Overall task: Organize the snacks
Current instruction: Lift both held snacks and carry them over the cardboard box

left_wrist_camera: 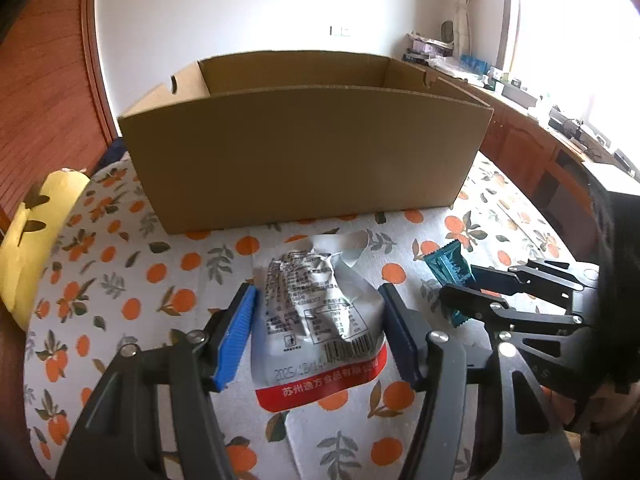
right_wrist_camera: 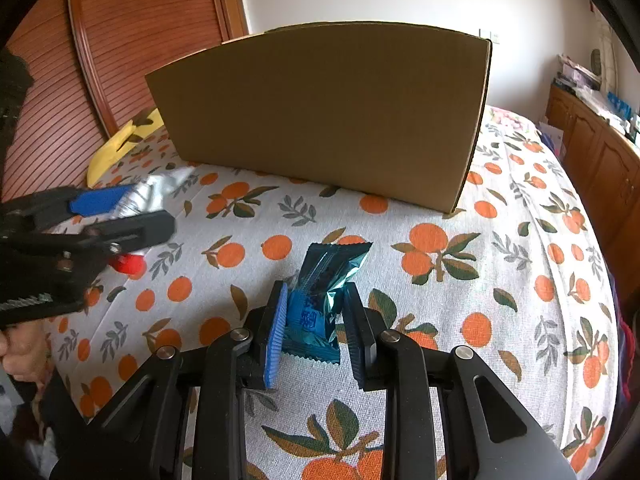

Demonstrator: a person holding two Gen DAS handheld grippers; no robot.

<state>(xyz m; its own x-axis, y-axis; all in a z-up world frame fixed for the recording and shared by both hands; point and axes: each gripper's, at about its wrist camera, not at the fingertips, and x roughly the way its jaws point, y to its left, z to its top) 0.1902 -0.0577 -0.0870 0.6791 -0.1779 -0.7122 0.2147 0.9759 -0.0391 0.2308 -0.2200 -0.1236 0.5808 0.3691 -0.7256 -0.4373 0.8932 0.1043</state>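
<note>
Before the open cardboard box [left_wrist_camera: 304, 152], the left gripper [left_wrist_camera: 318, 330] clamps a silver snack bag [left_wrist_camera: 316, 312], the right gripper [right_wrist_camera: 316, 330] a teal packet [right_wrist_camera: 320, 300], evidently for loading into it.

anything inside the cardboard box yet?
Only bare inner walls of the cardboard box show over its rim, no snacks visible. Its front wall hides the floor, so the contents are unconfirmed.

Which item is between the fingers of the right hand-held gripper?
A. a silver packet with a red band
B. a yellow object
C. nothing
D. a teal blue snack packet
D: in the right wrist view the right hand-held gripper is shut on the teal blue snack packet, while the silver packet sits in the left hand-held gripper.
</note>
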